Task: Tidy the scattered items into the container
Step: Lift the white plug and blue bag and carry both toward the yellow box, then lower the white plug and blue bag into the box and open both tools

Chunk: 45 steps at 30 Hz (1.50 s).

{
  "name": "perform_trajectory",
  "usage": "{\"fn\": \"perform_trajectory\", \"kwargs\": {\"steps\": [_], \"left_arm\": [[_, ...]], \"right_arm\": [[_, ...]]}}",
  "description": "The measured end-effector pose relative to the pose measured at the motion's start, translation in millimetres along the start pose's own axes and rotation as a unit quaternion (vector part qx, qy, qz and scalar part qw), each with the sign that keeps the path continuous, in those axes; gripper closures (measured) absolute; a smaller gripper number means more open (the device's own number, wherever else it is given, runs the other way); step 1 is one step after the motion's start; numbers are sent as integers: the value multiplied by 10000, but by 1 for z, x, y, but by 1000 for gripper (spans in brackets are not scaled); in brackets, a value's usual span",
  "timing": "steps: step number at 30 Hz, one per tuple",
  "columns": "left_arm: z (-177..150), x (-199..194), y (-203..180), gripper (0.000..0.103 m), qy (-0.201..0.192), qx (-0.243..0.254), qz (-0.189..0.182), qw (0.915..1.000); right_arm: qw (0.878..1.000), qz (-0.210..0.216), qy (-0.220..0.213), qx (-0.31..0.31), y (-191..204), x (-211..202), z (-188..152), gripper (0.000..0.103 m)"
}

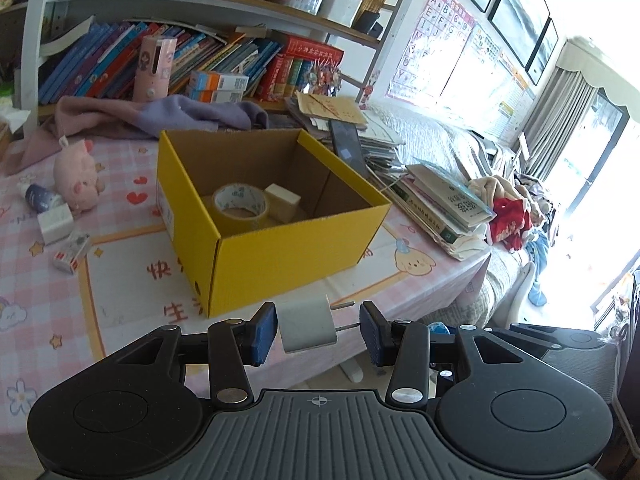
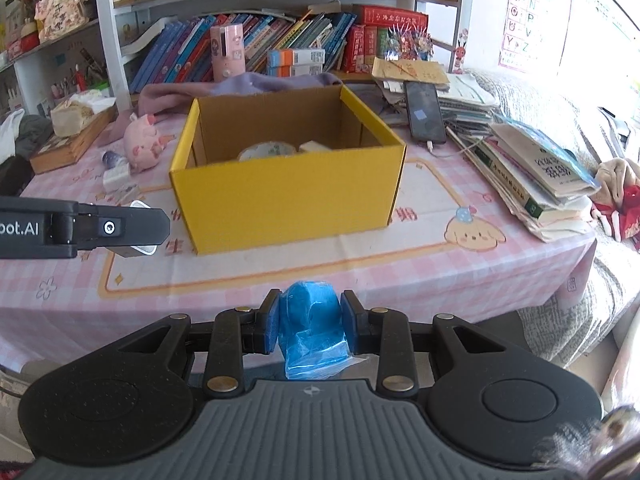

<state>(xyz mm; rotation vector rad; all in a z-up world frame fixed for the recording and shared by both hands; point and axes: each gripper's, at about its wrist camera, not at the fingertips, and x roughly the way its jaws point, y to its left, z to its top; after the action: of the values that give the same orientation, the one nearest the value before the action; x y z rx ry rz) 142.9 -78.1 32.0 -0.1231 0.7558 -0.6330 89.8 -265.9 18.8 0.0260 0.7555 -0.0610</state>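
- Left wrist view: our left gripper [image 1: 318, 330] carries a white plug adapter [image 1: 307, 325] low in the frame. The fingers [image 1: 264, 332] hold it, one pad on its body and the other at its prongs. The yellow box [image 1: 276, 216], mid-frame, already holds a tape roll [image 1: 239, 204] and a pale block [image 1: 282, 200]. At the left of the surface [image 1: 120, 300], a pink plush pig [image 1: 78, 176], a small bottle [image 1: 38, 196] and two little packets [image 1: 64, 236] still wait.
- Right wrist view: our right gripper [image 2: 309, 326] has its fingers [image 2: 271, 326] clamped on a blue plastic-wrapped bundle [image 2: 312, 328], short of the box. We judge the task about midway.
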Motion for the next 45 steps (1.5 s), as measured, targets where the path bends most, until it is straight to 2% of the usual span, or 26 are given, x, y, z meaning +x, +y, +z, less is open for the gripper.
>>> {"fn": "perform_trajectory", "kwargs": {"steps": [13, 17, 25, 32, 37, 45], "left_arm": [[59, 42, -3, 59, -330, 333, 105, 9988], [76, 58, 0, 59, -386, 216, 256, 9987], [96, 93, 7, 59, -308, 63, 811, 9962], [102, 125, 12, 59, -52, -31, 1298, 9915], [101, 149, 16, 59, 249, 6, 1543, 9877], [94, 180, 16, 59, 714, 263, 1793, 9809]], "right_arm": [[9973, 190, -704, -43, -29, 28, 75, 74], [9964, 307, -755, -232, -38, 47, 101, 74], [9924, 728, -722, -680, -49, 92, 138, 74], [9842, 1144, -479, -1266, -51, 142, 163, 74], [9771, 1389, -16, -1611, -49, 182, 166, 73], [9560, 1561, 447, -2444, -35, 220, 161, 73]]}}
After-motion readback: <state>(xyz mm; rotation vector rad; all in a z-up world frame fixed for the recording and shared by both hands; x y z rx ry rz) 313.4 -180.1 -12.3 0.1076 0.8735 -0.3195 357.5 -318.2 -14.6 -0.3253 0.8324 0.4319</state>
